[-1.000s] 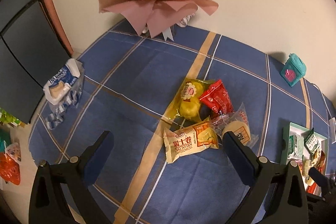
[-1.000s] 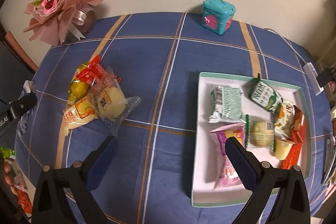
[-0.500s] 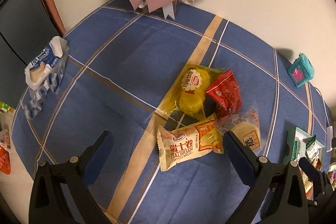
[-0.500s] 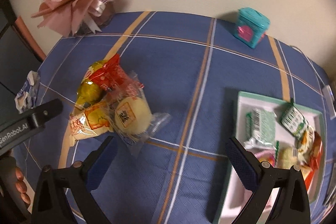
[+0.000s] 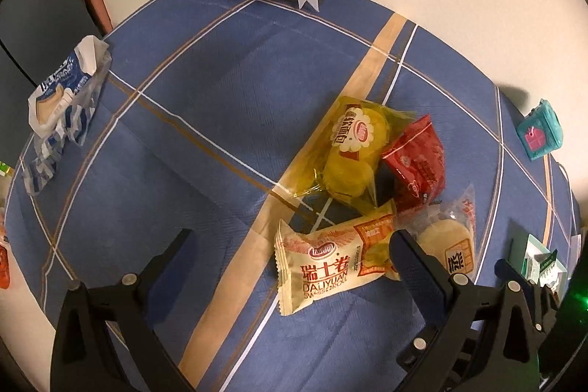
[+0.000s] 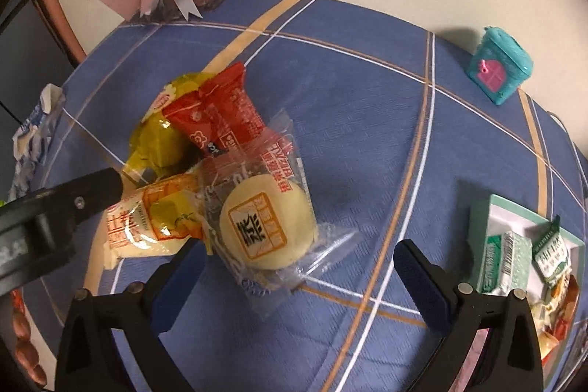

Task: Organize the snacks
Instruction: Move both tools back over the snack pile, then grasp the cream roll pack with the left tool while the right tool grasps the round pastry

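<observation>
Snack pile (image 6: 220, 179), both tongs (image 6: 297, 278) open

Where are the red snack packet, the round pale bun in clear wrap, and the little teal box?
red snack packet (image 6: 217, 114), right wrist view, middle of the wrapper.
round pale bun (image 6: 268, 229), right wrist view, on its orange label.
teal box (image 6: 499, 67), right wrist view, front face.

Left gripper (image 5: 290, 256): matte black triangular finger frames are showing round silver screw heads, with dark blue pads lining the inner faces of the fingers (image 5: 415, 263). Right gripper (image 6: 294, 267): the same black frames, silver screws and blue pads are showing, its fingers (image 6: 422, 281) tapering to blunt tips. A green light is glowing at the lower right edge of the left wrist view.
</observation>
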Motion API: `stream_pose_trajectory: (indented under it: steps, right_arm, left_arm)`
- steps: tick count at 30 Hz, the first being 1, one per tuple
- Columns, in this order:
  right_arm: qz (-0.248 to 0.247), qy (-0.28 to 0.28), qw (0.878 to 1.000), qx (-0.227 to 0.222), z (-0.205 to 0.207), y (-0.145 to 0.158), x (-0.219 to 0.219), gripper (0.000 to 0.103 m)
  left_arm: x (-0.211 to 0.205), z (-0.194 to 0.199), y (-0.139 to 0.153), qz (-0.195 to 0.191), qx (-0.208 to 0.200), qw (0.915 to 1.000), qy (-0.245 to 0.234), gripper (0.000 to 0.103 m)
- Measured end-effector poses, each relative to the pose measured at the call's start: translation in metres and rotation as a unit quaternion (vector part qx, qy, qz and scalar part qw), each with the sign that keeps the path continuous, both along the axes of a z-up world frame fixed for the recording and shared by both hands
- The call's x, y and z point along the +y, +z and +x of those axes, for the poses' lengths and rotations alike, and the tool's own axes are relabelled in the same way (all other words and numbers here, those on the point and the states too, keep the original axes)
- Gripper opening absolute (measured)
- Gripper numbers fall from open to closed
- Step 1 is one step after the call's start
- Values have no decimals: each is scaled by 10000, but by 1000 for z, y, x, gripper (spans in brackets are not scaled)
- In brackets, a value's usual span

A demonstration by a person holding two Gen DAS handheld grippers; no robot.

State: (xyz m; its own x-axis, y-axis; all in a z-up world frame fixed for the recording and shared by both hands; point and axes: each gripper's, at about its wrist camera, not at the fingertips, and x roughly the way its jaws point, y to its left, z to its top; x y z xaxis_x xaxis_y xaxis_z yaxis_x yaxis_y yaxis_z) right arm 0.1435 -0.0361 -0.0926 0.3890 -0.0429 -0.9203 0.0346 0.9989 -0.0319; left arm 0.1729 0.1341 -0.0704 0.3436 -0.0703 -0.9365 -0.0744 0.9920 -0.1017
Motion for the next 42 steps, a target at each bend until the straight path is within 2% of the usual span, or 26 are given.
stream_pose_trajectory:
  steps: [7, 11, 14, 21, 29, 31, 32, 33, 36, 42]
  right_arm:
    - [186, 17, 9998, -62, 9, -9, -1, 102]
    - [461, -132, 9987, -174, 7, -8, -13, 92]
    - [447, -204, 9987, -168, 6, -8, -21, 85]
    - [523, -457, 9975, -159, -2, -8, -43, 84]
    - [531, -558, 9970, -119, -5, -8, -54, 84]
    - [521, -552, 9970, -120, -4, -8, -54, 84]
    - [513, -551, 9971, -122, -5, -8, -53, 84]
    - [483, -534, 9973, -118, -5, -7, -52, 83]
    - [480, -540, 9973, -139, -4, -6, -51, 82]
    - [488, -579, 9970, -156, -8, -2, -53, 79]
  left_arm:
    - [-5, 5, -8, -156, 90, 9998, -4, 103]
    - [-12, 6, -13, -161, 131, 9998, -54, 103]
    - [-19, 7, -20, -191, 215, 9995, -163, 103]
    - [-36, 9, -32, -207, 319, 9988, -315, 102]
    - [-48, 10, -42, 144, 306, 9989, -314, 102]
    - [-51, 10, -42, 218, 284, 9989, -314, 98]
    - [-52, 10, -41, 252, 271, 9989, -286, 89]
    - [-53, 10, -42, 280, 256, 9990, -251, 86]
    - [-54, 9, -41, 267, 243, 9990, -256, 82]
    - [-49, 5, -31, 3, 201, 9997, -145, 76]
